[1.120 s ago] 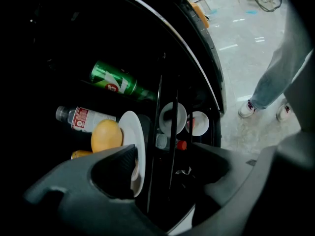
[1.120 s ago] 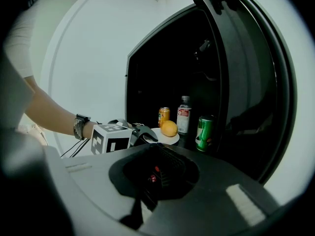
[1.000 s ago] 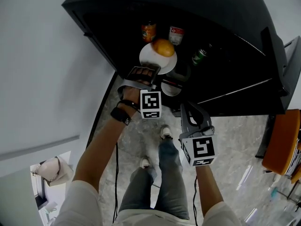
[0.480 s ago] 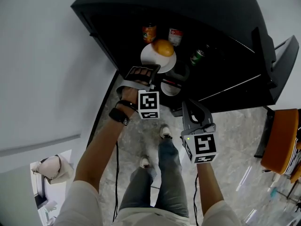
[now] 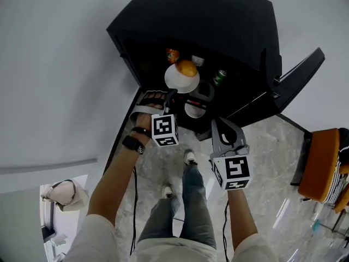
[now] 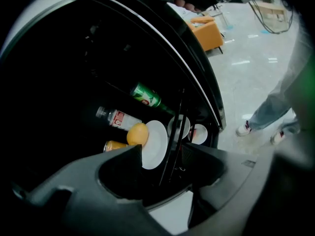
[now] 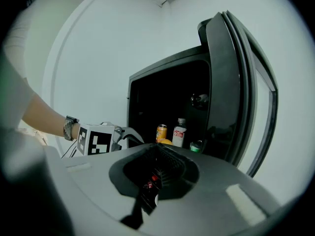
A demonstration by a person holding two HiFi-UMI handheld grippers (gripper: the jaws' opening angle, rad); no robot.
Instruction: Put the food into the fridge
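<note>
Left gripper [image 6: 165,154], jaws spread and empty, faces a white plate [image 6: 156,146] carrying an orange [image 6: 137,134] inside the open fridge [image 5: 218,15], near a drink bottle [image 6: 118,118]. Right gripper [image 7: 156,154] hangs pressed together, empty. If backing out, keep the left straight, clear of the plate's rim.

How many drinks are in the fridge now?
3: an orange can and a clear bottle behind the plate, a green can beside it. Others may hide in the dark.

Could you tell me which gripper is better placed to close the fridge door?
Right, probably. The open door stands nearest the right gripper, which is empty; the left gripper is across, by the plate and orange.
</note>
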